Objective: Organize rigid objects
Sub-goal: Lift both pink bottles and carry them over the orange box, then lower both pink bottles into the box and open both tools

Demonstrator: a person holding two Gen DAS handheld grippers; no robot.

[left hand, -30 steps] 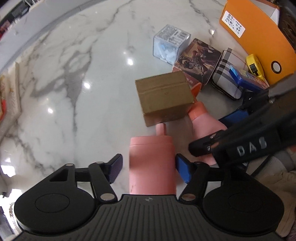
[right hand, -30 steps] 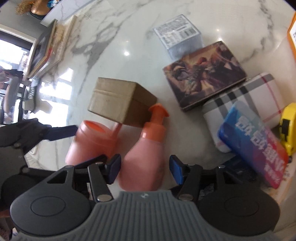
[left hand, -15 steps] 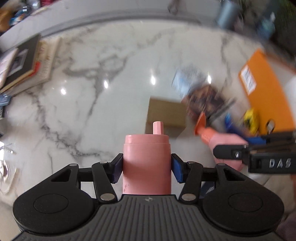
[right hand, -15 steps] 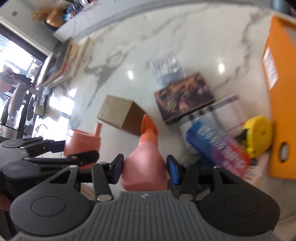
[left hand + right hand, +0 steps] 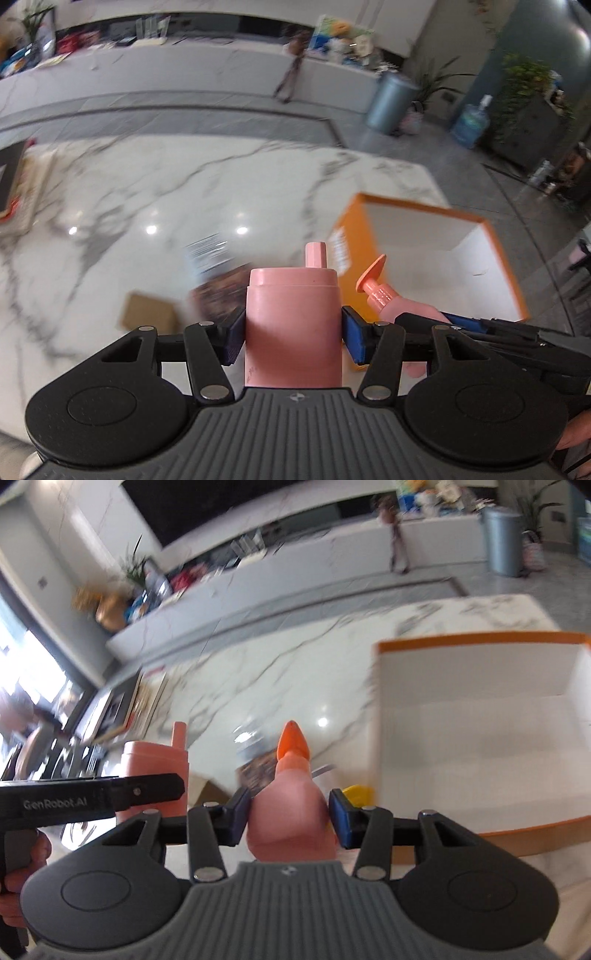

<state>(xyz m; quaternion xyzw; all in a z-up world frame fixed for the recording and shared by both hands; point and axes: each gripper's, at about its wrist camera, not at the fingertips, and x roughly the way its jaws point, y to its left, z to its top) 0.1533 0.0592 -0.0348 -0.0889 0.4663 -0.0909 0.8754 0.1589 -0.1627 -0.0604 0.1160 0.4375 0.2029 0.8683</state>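
My left gripper point(image 5: 291, 332) is shut on a pink cylinder bottle point(image 5: 291, 306) with a short spout, held upright above the marble table point(image 5: 147, 184). My right gripper point(image 5: 288, 818) holds a pink pump bottle point(image 5: 288, 797) with an orange nozzle point(image 5: 293, 740); its jaws are closing and the pads press the bottle's sides. In the left wrist view the pump bottle point(image 5: 402, 302) hangs just right of mine. An open orange box point(image 5: 424, 208) with a white inside stands ahead on the right, also seen as the orange box point(image 5: 480, 638).
Below on the table lie a brown cardboard box point(image 5: 147, 314), a dark printed box point(image 5: 218, 291) and a clear plastic box point(image 5: 207, 251). A yellow tape measure point(image 5: 356, 792) sits by the orange box. Books point(image 5: 14, 192) lie at the far left edge.
Both grippers closed on their pink bottles and lifted them off the table. The views tilted up, and the orange box's open top came into sight.
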